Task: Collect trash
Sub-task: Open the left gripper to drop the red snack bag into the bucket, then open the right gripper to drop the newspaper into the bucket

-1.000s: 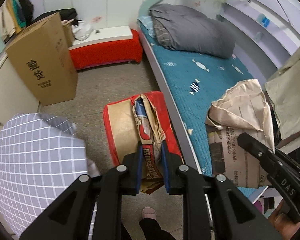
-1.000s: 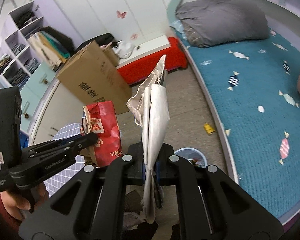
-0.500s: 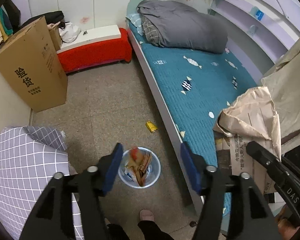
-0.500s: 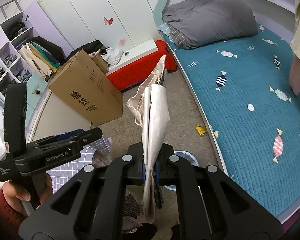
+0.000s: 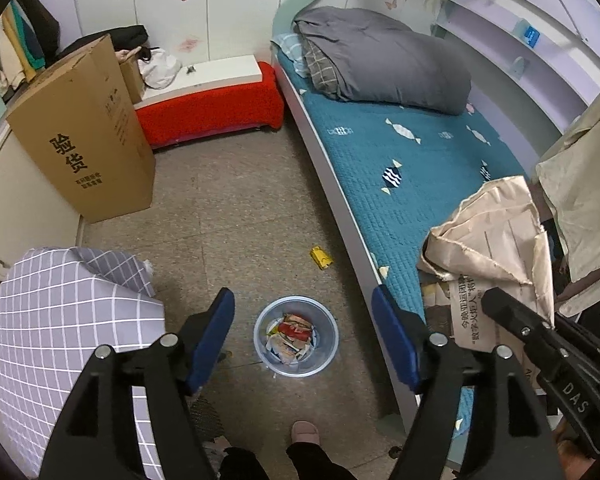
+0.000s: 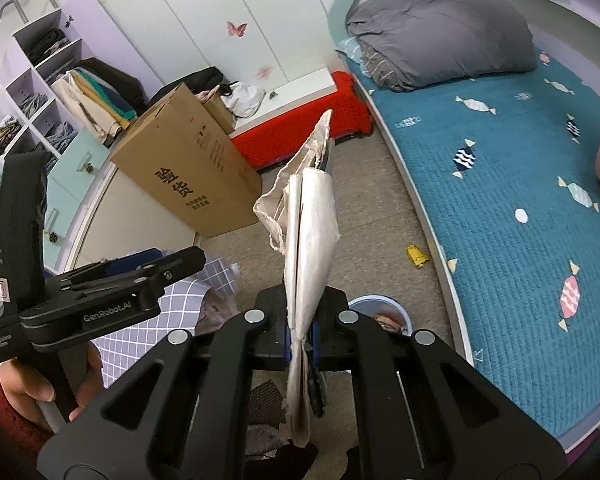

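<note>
Left gripper [image 5: 303, 334] fingers just spread, empty, above one bin [image 5: 296, 338]; right gripper [image 6: 302, 344] fingers clamp one newspaper [image 6: 310, 236].

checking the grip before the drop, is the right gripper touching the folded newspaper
Touching. The right wrist view shows the right gripper shut on the folded newspaper, both pads pressed flat against the sheets with no gap.

The left wrist view is aimed steeply down from well above the floor, over the bin [image 5: 296, 336]; the right wrist view is tilted less steeply, from just beside it. Bin, bed [image 5: 400, 160] and box [image 5: 84, 140] are shared by both.
</note>
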Action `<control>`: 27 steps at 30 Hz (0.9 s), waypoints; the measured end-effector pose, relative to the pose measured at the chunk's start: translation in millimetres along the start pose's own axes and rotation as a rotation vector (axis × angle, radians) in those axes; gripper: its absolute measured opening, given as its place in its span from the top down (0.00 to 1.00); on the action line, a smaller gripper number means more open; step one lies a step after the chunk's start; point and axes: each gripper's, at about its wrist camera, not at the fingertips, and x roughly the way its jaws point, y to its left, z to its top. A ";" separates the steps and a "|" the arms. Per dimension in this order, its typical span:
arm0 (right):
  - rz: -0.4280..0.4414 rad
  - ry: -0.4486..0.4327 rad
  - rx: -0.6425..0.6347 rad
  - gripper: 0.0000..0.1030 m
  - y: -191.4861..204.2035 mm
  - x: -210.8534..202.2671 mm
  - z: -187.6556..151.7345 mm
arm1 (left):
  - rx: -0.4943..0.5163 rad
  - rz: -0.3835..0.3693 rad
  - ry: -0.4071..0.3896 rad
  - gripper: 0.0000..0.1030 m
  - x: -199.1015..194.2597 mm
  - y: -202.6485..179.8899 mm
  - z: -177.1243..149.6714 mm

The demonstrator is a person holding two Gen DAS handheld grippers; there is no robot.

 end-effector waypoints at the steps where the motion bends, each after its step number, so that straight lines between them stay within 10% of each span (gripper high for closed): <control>1: 0.005 0.002 -0.004 0.93 2.4 0.3 -0.6 | -0.004 0.005 -0.002 0.31 -2.4 2.9 -0.7; 27: 0.096 0.104 -0.126 0.93 56.9 51.0 2.9 | -0.170 0.110 -0.007 0.28 -21.2 80.5 -27.4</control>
